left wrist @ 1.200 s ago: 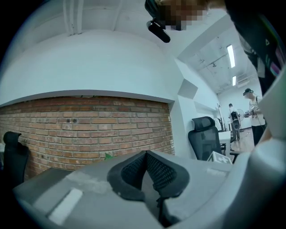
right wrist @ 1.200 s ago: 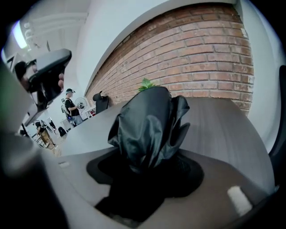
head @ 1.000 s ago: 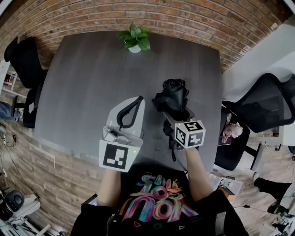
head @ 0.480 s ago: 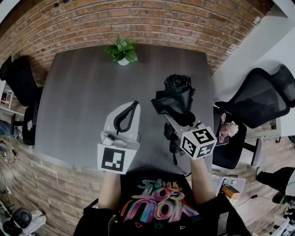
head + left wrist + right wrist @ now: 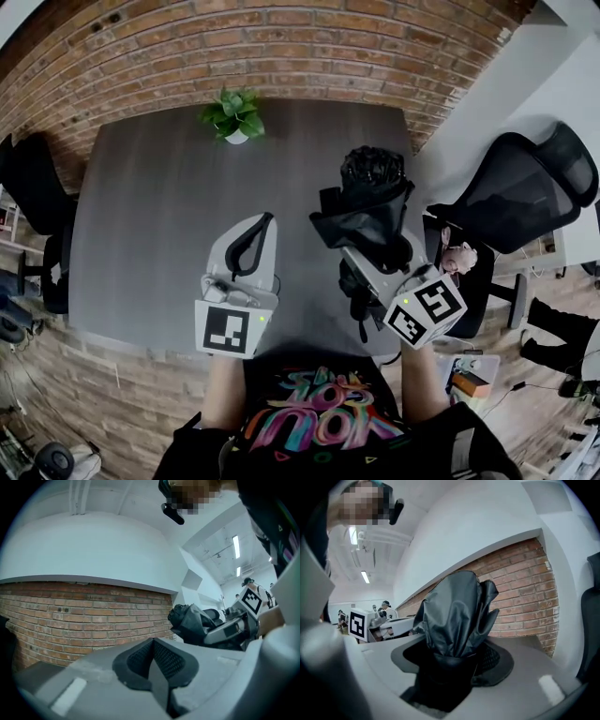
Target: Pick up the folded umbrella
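The folded umbrella is a crumpled black bundle, held up above the right side of the grey table. My right gripper is shut on its lower end. In the right gripper view the umbrella stands up out of the jaws and fills the gap between them. My left gripper hovers over the table's front middle, to the left of the umbrella, with nothing in it. In the left gripper view its black pads meet, and the umbrella shows off to the right.
A small potted plant stands at the table's far edge, in front of a brick wall. One black office chair stands right of the table and another at its left.
My right gripper has risen with the umbrella, which now appears larger and further right in the head view. The left gripper has hardly moved.
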### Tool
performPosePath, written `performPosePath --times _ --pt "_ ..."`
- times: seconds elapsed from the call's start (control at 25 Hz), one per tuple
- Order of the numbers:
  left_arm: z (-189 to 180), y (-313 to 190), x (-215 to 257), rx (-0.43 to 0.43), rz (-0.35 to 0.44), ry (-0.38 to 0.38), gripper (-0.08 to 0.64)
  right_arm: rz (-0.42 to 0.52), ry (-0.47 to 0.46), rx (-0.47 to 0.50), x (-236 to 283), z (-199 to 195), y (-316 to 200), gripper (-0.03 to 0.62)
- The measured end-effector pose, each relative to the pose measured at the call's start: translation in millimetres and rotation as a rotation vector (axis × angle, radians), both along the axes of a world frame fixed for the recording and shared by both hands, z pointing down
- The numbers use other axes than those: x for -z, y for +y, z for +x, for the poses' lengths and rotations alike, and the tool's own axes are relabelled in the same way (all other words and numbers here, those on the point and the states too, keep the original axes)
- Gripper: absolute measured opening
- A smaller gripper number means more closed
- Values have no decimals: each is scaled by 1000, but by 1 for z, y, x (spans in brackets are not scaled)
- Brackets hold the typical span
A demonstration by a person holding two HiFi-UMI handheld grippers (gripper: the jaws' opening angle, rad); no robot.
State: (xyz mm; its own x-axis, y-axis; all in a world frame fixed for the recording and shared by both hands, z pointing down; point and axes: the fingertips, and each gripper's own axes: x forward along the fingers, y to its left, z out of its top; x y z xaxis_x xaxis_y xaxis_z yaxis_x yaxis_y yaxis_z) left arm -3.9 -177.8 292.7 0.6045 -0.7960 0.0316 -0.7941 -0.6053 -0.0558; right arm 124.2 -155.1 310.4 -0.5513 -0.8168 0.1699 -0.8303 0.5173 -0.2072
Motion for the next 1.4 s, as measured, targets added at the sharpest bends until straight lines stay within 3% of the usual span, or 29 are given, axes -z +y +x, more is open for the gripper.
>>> performPosePath --times 0.44,0.96,1.4 --pt "-5 -4 1 -8 -4 7 -12 179 -60 -2 54 9 23 270" --pt "-8 -4 -1 -11 -6 3 -12 178 -105 -34 48 16 26 268" --pt "-12 -8 -2 -12 -5 -5 -12 180 -87 -21 43 8 21 268"
